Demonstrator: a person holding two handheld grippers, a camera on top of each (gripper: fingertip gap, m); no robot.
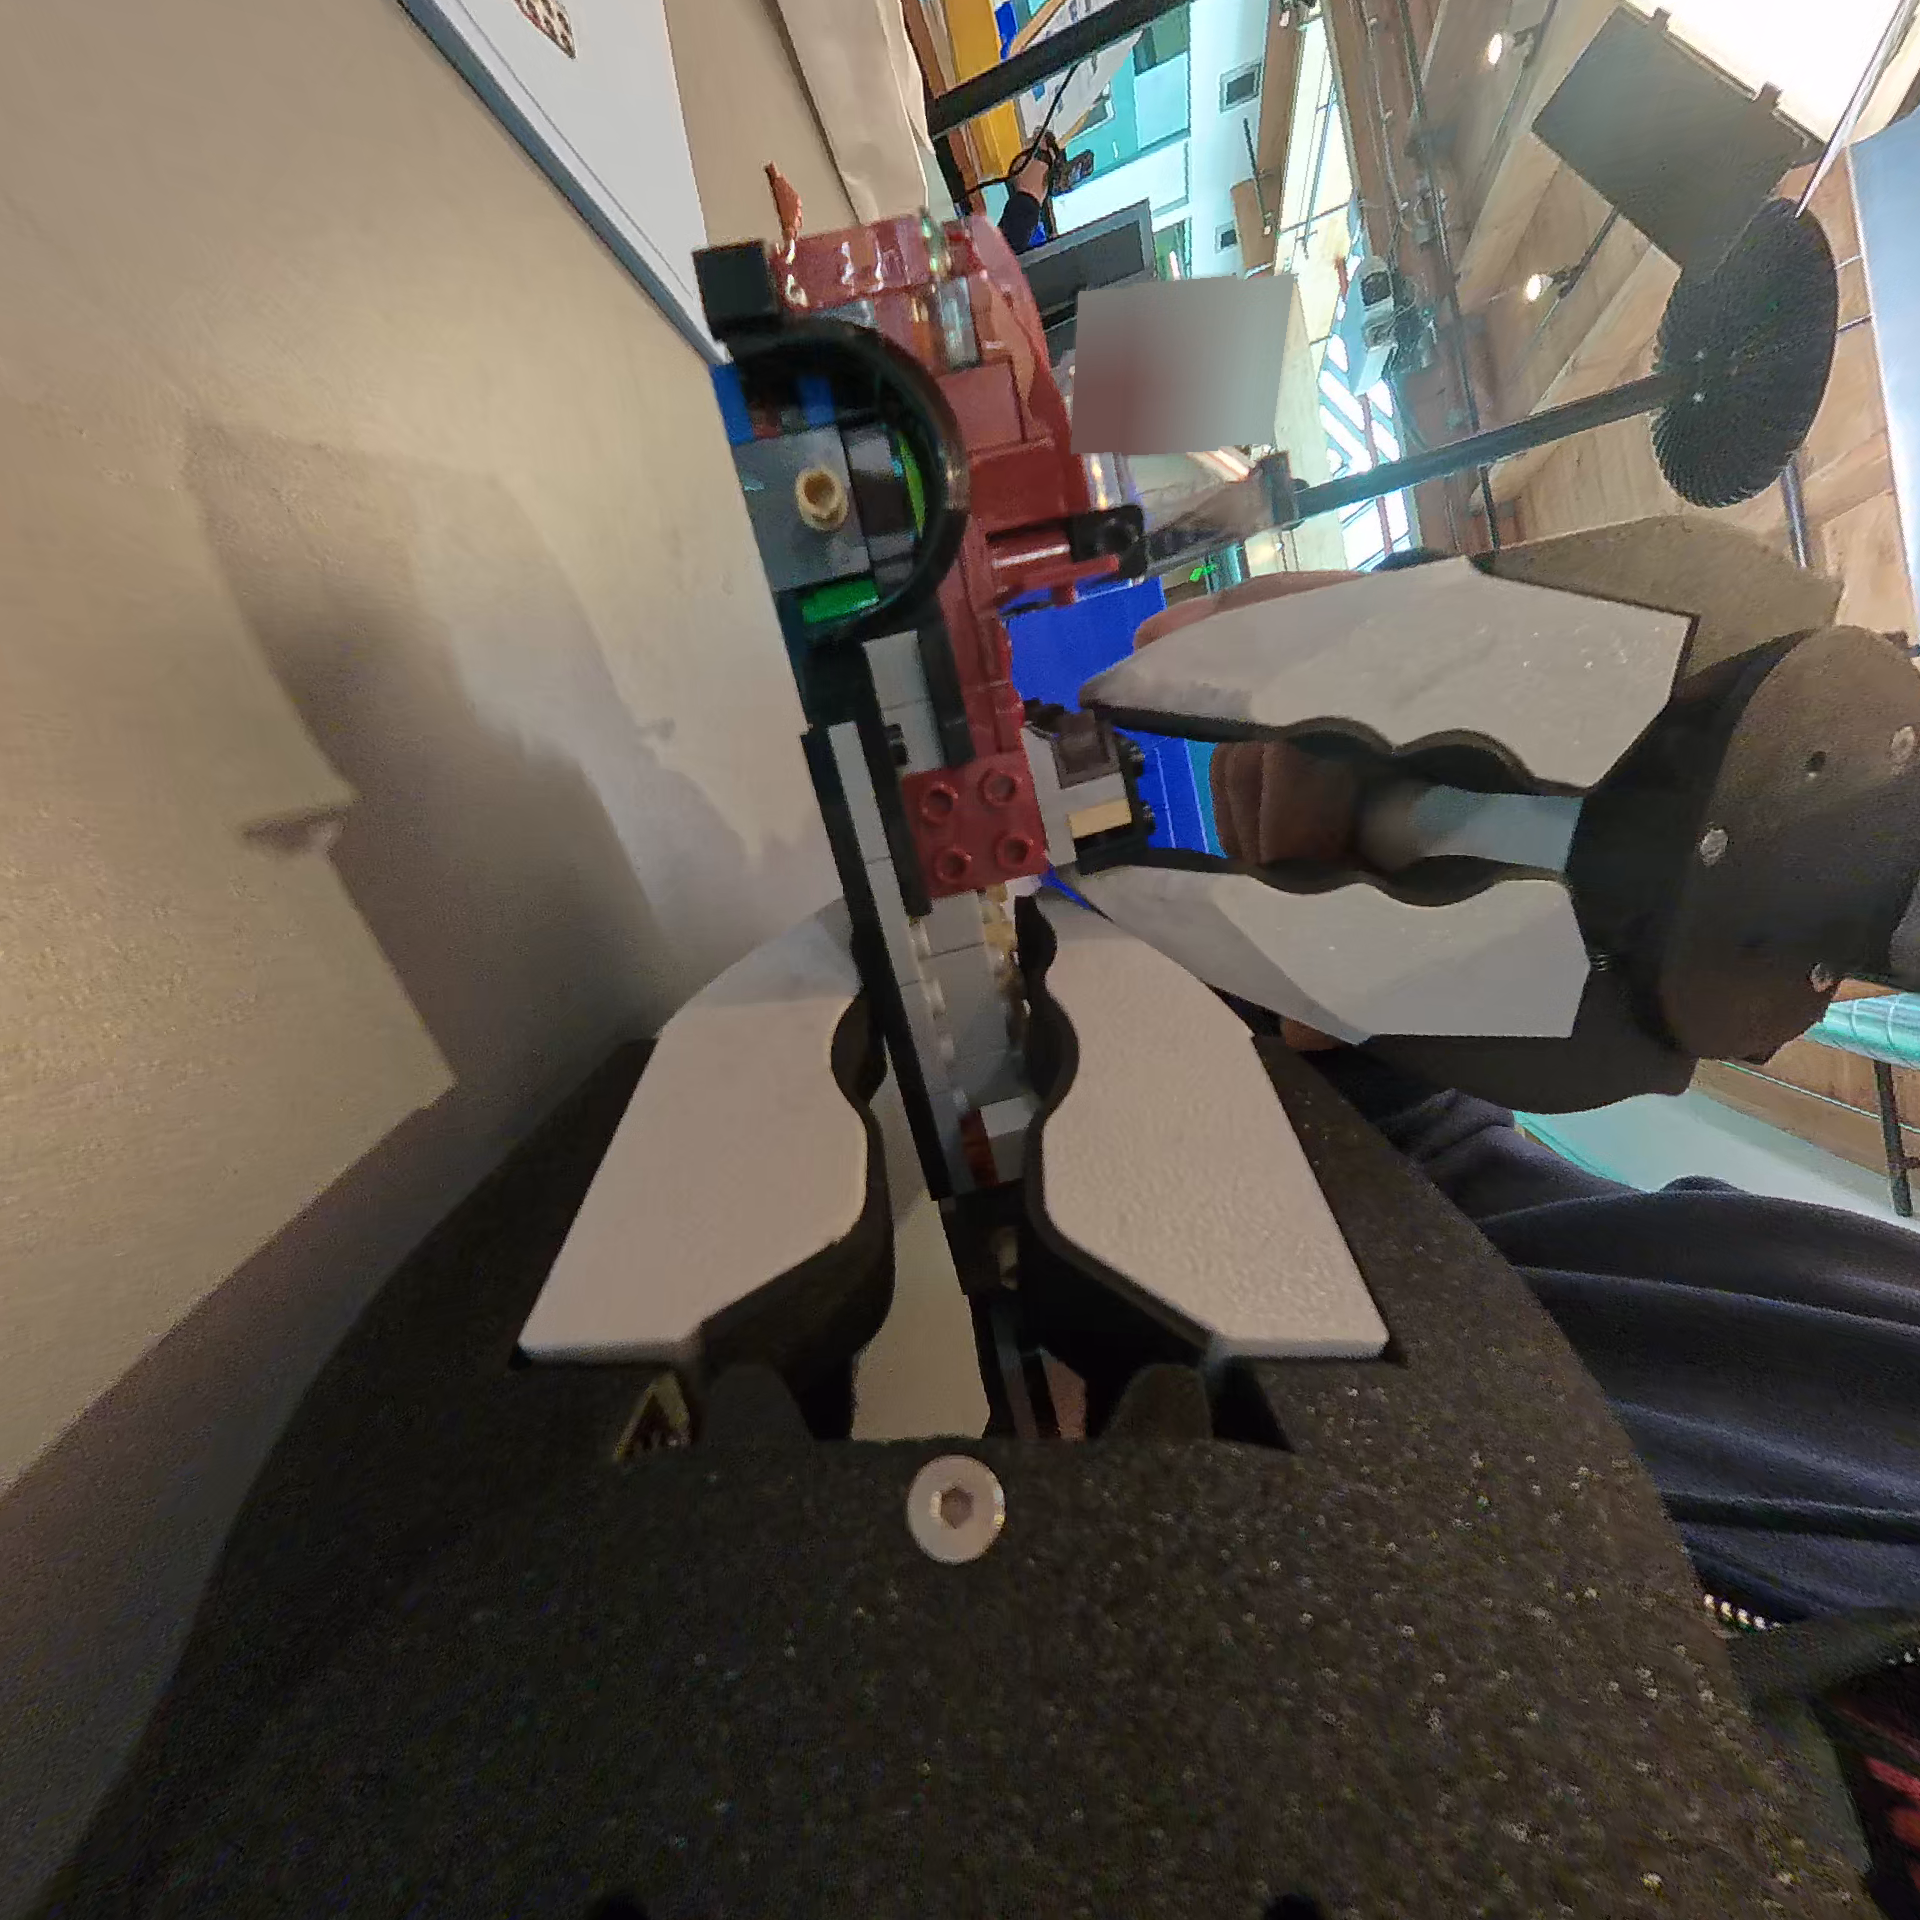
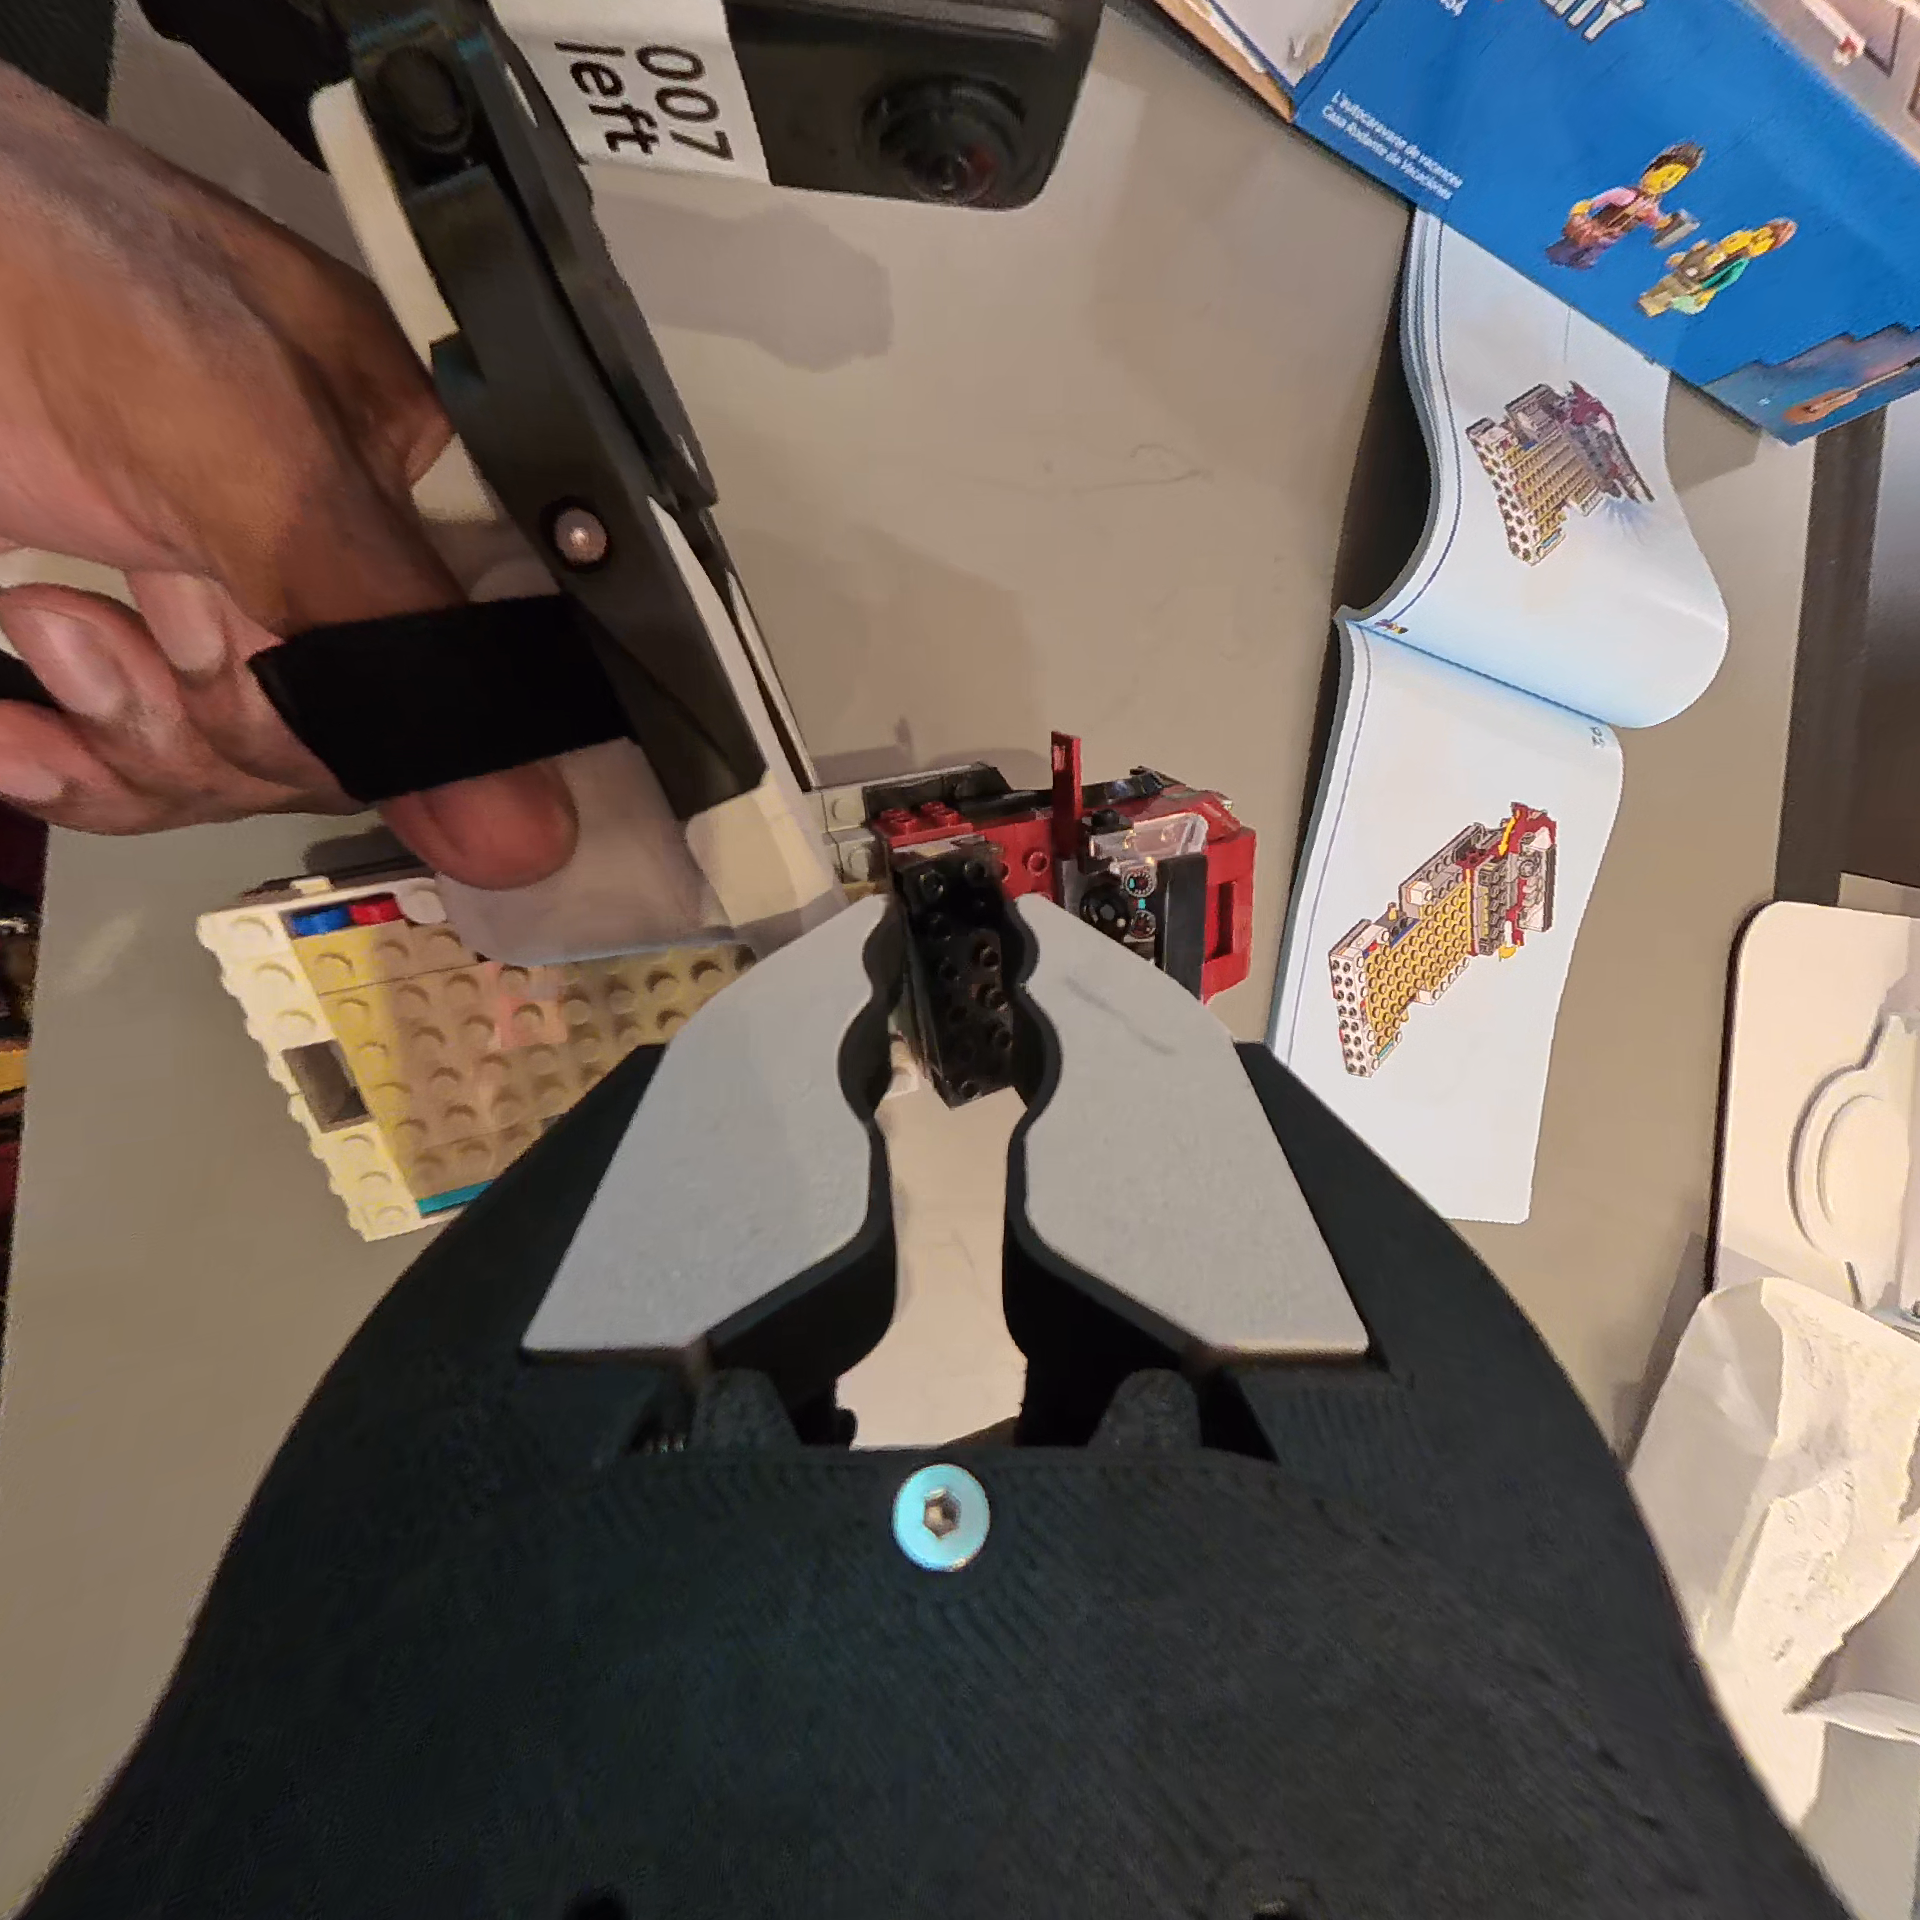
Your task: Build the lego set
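Two tongs grip one brick model: left tongs pinch its grey strip at 6 o'clock, right tongs clamp a black brick, seemingly pressed on at 3 o'clock; booklet lies open on the surface

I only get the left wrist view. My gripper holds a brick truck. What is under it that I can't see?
Observer: A flat cream brick plate lies on the table, below the left gripper.
Operator: Is there a book to follow?
Observer: Yes, an open instruction booklet lies to the right of the red truck, with a blue box behind it.
Operator: What does the other gripper grab?
Observer: The right gripper is shut on a black studded block at the truck's side.
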